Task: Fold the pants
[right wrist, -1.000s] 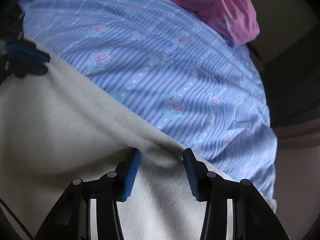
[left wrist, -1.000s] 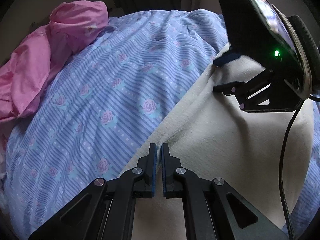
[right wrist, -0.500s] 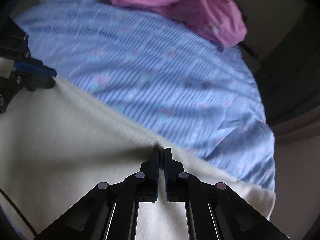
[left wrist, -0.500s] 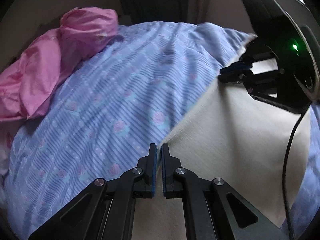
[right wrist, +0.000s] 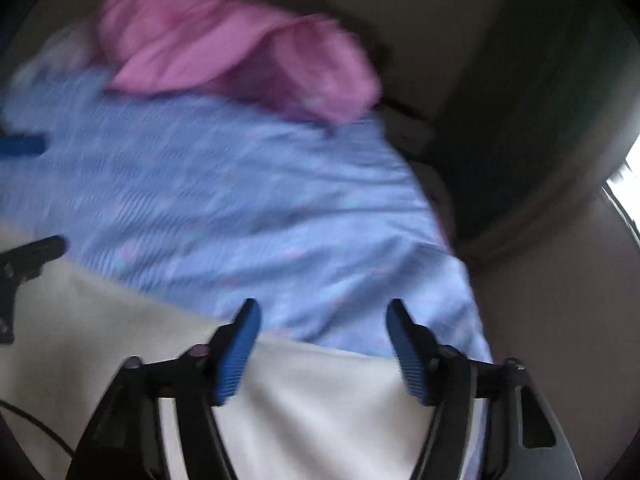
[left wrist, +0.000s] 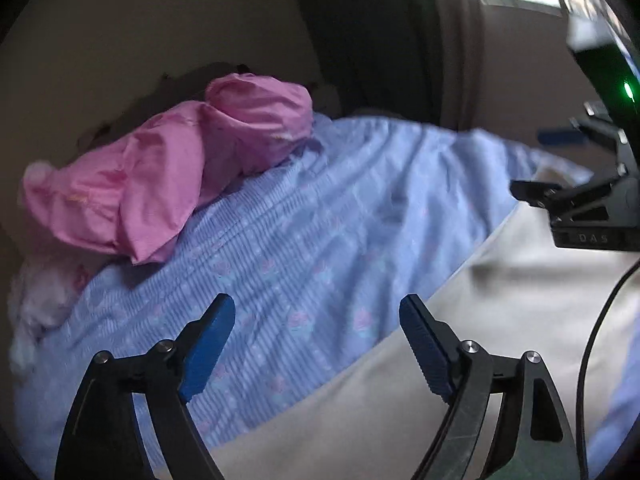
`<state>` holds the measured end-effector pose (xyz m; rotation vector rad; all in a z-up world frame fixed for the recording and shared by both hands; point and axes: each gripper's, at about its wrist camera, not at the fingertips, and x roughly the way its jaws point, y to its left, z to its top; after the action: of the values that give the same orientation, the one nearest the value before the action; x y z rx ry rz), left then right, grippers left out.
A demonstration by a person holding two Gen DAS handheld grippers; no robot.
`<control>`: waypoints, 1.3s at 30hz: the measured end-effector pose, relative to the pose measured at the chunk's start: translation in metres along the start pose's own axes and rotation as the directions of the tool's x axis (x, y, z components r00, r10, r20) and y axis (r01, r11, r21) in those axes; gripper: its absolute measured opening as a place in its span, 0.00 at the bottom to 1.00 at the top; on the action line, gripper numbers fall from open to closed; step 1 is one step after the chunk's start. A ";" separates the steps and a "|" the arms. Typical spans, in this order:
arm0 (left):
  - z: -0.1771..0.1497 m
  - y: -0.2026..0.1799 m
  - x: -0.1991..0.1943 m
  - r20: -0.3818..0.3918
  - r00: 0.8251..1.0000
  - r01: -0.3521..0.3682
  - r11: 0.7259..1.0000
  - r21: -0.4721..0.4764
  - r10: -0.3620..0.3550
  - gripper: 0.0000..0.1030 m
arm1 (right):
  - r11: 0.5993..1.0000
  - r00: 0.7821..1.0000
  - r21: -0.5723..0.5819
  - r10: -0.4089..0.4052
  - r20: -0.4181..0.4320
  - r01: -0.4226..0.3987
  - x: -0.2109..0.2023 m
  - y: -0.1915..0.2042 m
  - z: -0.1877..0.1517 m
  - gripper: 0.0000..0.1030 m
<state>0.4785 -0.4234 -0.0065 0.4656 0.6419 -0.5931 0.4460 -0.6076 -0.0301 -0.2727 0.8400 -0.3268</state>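
Cream pants [left wrist: 500, 320] lie flat on a blue striped floral bedspread [left wrist: 320, 216]; they fill the lower right of the left wrist view and the lower left of the right wrist view [right wrist: 120, 340]. My left gripper [left wrist: 316, 312] hangs above the pants' edge, its jaws opening, nothing between the blue pads. My right gripper [right wrist: 320, 316] also hovers over the pants' far edge with jaws opening and nothing between them. Each gripper shows at the other view's side: the right one [left wrist: 560, 164], the left one [right wrist: 28, 200].
A crumpled pink cloth [left wrist: 168, 168] lies at the far end of the bed, also seen in the right wrist view [right wrist: 240, 52]. A beige wall and dark curtain stand behind. A black cable [left wrist: 596, 332] trails over the pants. The bed edge [right wrist: 468, 280] drops off at right.
Both grippers were shut on the pants' edge half a second ago; now both have let go, stand open, and have risen above the cloth. The pants lie flat.
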 end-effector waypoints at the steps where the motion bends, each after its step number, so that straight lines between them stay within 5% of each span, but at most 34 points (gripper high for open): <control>1: 0.001 0.000 -0.010 -0.004 1.000 0.016 0.999 -0.036 -0.016 0.82 | 0.999 1.000 0.049 -0.020 0.005 0.020 -0.013 -0.017 -0.002 0.66; 6: -0.022 -0.026 -0.069 0.005 0.993 0.117 0.991 -0.071 -0.117 0.87 | 0.971 1.000 0.238 0.009 0.005 -0.010 -0.066 -0.074 -0.044 0.67; 11: -0.060 -0.087 -0.110 0.017 0.980 0.197 0.980 -0.008 -0.197 0.87 | 0.890 0.998 0.451 0.056 0.032 -0.065 -0.115 -0.104 -0.125 0.67; 17: -0.084 -0.134 -0.109 -0.034 0.971 0.234 0.970 -0.061 -0.236 0.87 | 0.816 0.997 0.574 0.067 0.024 -0.069 -0.121 -0.109 -0.205 0.67; 19: -0.088 -0.136 -0.099 -0.055 0.967 0.238 0.961 -0.139 -0.247 0.87 | 0.740 0.992 0.662 0.122 0.043 -0.120 -0.115 -0.118 -0.228 0.67; 22: -0.095 -0.139 -0.089 -0.091 0.969 0.204 0.950 -0.236 -0.231 0.87 | 0.532 0.967 0.817 0.224 0.121 -0.225 -0.090 -0.133 -0.269 0.67; 26: -0.103 -0.156 -0.083 -0.117 0.973 0.171 0.961 -0.216 -0.200 0.87 | 0.320 0.930 0.890 0.279 0.239 -0.325 -0.060 -0.138 -0.294 0.73; 32: -0.106 -0.174 -0.078 -0.127 0.971 0.169 0.959 -0.227 -0.201 0.87 | 0.168 0.915 0.928 0.296 0.274 -0.332 -0.018 -0.139 -0.299 0.73; 36: -0.108 -0.185 -0.072 -0.140 0.963 0.192 0.953 -0.233 -0.228 0.87 | 0.110 0.913 0.932 0.270 0.305 -0.344 -0.012 -0.143 -0.297 0.70; 37: -0.110 -0.188 -0.071 -0.143 0.963 0.190 0.953 -0.236 -0.227 0.87 | 0.105 0.911 0.932 0.272 0.309 -0.347 -0.012 -0.144 -0.298 0.66; 39: -0.113 -0.192 -0.069 -0.152 0.959 0.196 0.949 -0.245 -0.237 0.87 | 0.104 0.915 0.935 0.269 0.301 -0.338 -0.010 -0.149 -0.300 0.30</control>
<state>0.2647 -0.4760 -0.0821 0.2343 0.9318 -0.6814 0.1852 -0.7724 -0.1605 1.1822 0.4373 -0.4068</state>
